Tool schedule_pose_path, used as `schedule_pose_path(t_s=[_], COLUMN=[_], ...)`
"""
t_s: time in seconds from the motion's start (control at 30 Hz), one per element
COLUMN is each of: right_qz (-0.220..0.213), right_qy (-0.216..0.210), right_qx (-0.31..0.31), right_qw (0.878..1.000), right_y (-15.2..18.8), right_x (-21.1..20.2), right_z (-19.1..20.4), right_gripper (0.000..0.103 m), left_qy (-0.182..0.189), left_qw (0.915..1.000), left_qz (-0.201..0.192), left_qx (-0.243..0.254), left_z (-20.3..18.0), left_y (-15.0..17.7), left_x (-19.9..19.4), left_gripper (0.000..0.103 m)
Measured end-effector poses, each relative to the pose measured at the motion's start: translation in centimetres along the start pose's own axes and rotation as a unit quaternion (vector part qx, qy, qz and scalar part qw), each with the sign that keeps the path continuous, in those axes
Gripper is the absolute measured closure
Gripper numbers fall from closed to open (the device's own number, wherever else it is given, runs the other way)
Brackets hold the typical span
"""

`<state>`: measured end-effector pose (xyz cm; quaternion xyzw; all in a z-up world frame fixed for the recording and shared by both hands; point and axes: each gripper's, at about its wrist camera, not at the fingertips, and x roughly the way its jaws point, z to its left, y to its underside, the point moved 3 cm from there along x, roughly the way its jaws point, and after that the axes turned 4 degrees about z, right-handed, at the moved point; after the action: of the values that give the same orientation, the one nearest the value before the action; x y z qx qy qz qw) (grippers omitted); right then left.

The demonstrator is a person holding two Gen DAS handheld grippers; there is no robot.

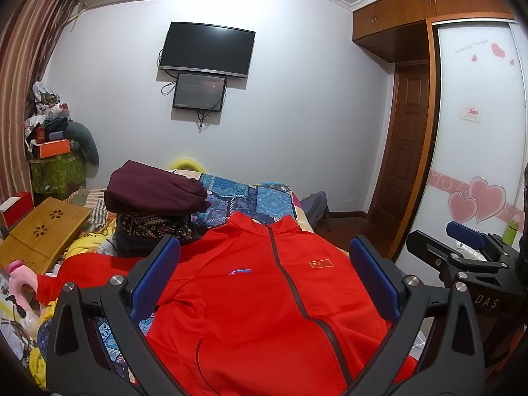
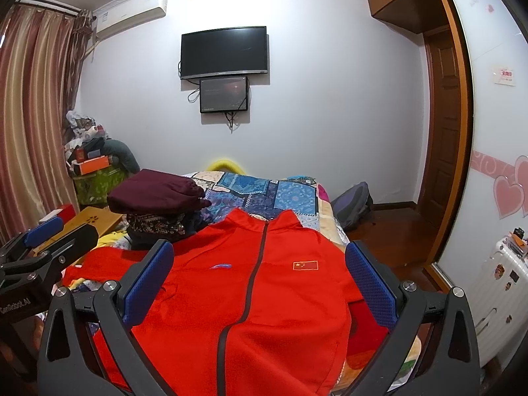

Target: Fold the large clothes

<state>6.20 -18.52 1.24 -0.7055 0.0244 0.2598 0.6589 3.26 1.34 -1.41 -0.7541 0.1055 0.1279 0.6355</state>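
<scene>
A red zip-up jacket (image 1: pixel 250 300) with a small flag patch lies front up on the bed, collar away from me; it also shows in the right wrist view (image 2: pixel 250 297). Its left sleeve stretches out to the left. My left gripper (image 1: pixel 264 270) is open and empty, held above the jacket's chest. My right gripper (image 2: pixel 259 270) is open and empty too, above the same jacket. Each gripper shows at the edge of the other's view: the right one (image 1: pixel 468 241) and the left one (image 2: pixel 46 231).
A pile of folded clothes with a maroon garment (image 1: pixel 155 191) on top sits on the patchwork bedspread (image 1: pixel 257 194) behind the jacket. A wooden lap table (image 1: pixel 43 227) lies left. A wardrobe (image 1: pixel 478 132), backpack (image 2: pixel 353 204) and suitcase (image 2: pixel 501 283) stand right.
</scene>
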Motion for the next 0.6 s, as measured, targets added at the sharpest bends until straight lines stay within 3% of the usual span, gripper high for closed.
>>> schedule_pose_path(t_s=[0.6], right_qz=[0.003], right_qy=[0.000], right_qx=[-0.003], right_qw=[1.000], right_y=[-0.02], right_x=[-0.05], right_z=[-0.04], right_gripper=[0.000], left_qy=[-0.001], left_qw=[1.0000], left_qz=[0.000], left_qx=[-0.001], left_z=[0.21], left_y=[0.09], left_x=[-0.10], left_gripper=[0.000])
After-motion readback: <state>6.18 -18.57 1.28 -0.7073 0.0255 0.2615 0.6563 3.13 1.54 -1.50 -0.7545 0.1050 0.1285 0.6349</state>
